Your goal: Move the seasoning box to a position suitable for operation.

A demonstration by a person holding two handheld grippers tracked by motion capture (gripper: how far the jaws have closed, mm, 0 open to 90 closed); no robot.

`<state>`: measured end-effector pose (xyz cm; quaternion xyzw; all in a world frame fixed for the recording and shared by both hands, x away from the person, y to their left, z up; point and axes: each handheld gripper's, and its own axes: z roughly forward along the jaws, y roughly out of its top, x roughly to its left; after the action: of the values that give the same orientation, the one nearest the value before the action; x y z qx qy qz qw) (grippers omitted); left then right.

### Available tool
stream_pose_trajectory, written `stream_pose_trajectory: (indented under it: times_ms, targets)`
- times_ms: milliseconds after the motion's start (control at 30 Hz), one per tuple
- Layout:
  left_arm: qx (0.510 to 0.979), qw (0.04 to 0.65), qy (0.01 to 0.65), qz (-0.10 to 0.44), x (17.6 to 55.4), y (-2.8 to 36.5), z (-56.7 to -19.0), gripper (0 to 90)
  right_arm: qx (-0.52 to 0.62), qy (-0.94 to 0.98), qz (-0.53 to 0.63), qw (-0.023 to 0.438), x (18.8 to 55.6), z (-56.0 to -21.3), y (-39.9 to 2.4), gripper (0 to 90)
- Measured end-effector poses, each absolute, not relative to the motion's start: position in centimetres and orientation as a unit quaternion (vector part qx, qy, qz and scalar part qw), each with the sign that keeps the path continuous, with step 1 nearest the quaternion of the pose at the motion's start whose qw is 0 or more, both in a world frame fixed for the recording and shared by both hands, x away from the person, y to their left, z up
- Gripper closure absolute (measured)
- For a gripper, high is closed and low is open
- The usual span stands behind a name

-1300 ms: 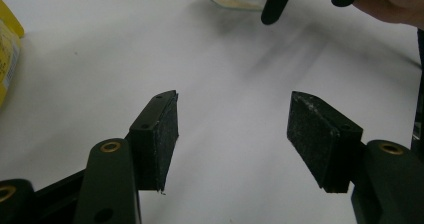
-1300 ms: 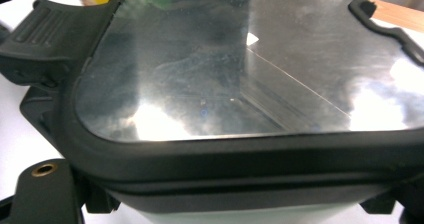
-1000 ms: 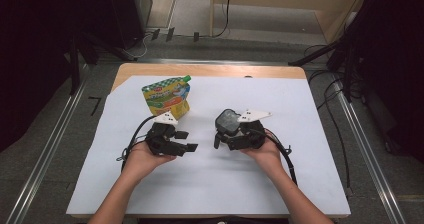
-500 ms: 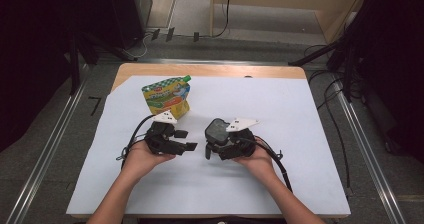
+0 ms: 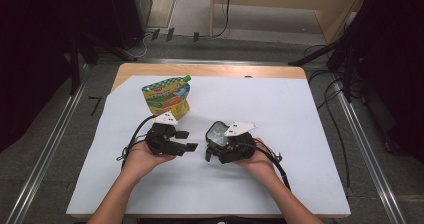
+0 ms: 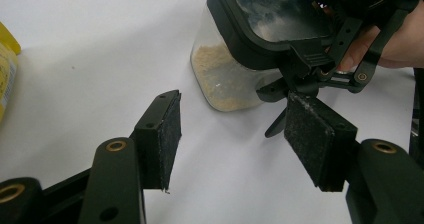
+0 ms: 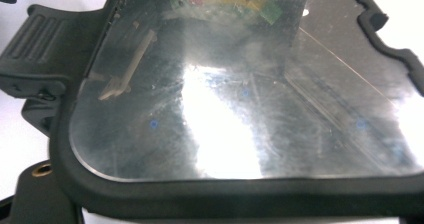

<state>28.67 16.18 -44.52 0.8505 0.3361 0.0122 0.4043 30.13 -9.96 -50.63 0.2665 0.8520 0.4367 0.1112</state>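
Observation:
A clear container with a black lid holds beige powder. My right gripper is shut on it, just above the white sheet. The lid lies close in the right gripper view and mirrors the pouch. My left gripper points right at the container from a short gap. Its jaws are open with nothing between the pads, and they have just closed a little. In the left gripper view the container's lid is tilted, and my right gripper grips it at the latch side.
A green and yellow spouted pouch lies behind the left hand, its edge at the far left. A white sheet covers the wooden table. Metal rails run along the floor on both sides.
My right gripper has carried the container to the left, closer to the left gripper. The left hand has stayed where it was.

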Motion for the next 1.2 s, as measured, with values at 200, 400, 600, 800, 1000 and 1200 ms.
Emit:
stream_pose_trajectory:
  times_ms: [200,400,600,800,1000,1200]
  targets:
    - [0.851,0.406,0.334,0.014,28.6,16.2,-44.6,41.9,0.271,0.856,0.425,0.110,29.8,-50.4,-10.0,15.6]
    - [0.851,0.407,0.332,0.015,28.8,16.2,-44.5,41.6,0.273,0.856,0.425,0.107,29.4,-49.9,-10.9,15.9]
    - [0.850,0.403,0.339,0.007,29.2,16.1,-44.6,39.3,0.281,0.853,0.428,0.100,28.3,-49.4,-12.8,21.1]
    - [0.844,0.407,0.350,-0.008,29.6,15.9,-44.4,40.2,0.282,0.851,0.430,0.106,27.4,-48.6,-14.3,34.4]
    - [0.844,0.407,0.351,-0.011,29.8,15.8,-44.2,42.0,0.300,0.842,0.435,0.109,26.8,-47.7,-15.8,43.1]
    - [0.854,0.393,0.341,-0.014,30.0,15.7,-44.7,53.3,0.333,0.832,0.434,0.090,26.2,-46.8,-16.7,60.1]
